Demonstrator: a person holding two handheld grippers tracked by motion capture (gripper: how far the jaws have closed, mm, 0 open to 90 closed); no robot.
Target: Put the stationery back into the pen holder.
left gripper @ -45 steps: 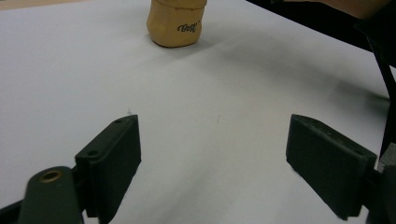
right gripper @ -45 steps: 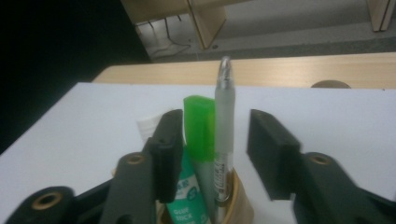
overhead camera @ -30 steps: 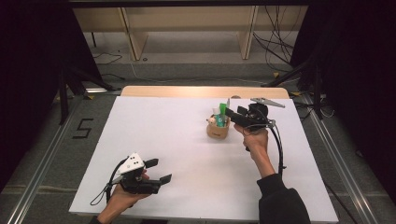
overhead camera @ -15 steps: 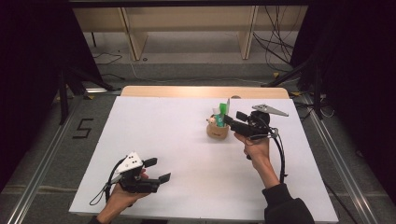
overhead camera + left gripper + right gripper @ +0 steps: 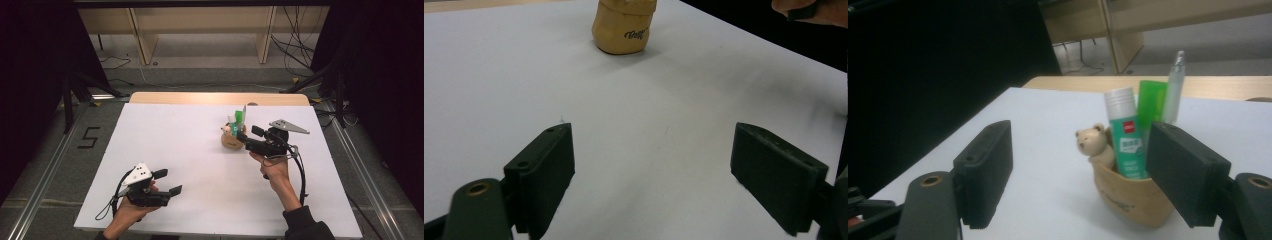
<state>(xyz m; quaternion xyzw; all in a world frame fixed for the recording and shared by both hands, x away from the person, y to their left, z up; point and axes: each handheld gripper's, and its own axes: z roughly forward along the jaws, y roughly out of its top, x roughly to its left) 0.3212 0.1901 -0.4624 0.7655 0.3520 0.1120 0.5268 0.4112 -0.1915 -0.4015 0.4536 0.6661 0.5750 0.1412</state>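
Note:
A small tan holder (image 5: 231, 141) (image 5: 1133, 197) (image 5: 623, 27) with a bear figure (image 5: 1094, 142) stands on the white table (image 5: 200, 145), right of centre. It holds a green-labelled glue stick (image 5: 1125, 135), a green marker (image 5: 1151, 105) and a silver pen (image 5: 1174, 87). My right gripper (image 5: 246, 136) (image 5: 1083, 172) is open just right of the holder, its jaws level with the holder and nothing between them. Near the front left edge, my left gripper (image 5: 167, 182) (image 5: 664, 175) rests open and empty, pointing toward the holder far ahead.
A wooden strip (image 5: 220, 98) borders the table's far edge. Beyond it are wooden shelf legs (image 5: 145, 45) and cables (image 5: 295, 35) on the floor. A number 5 mark (image 5: 89, 137) lies on the floor at left.
My right gripper has drawn back toward the front and lowered a little, from over the holder to beside it. The left gripper has stayed put.

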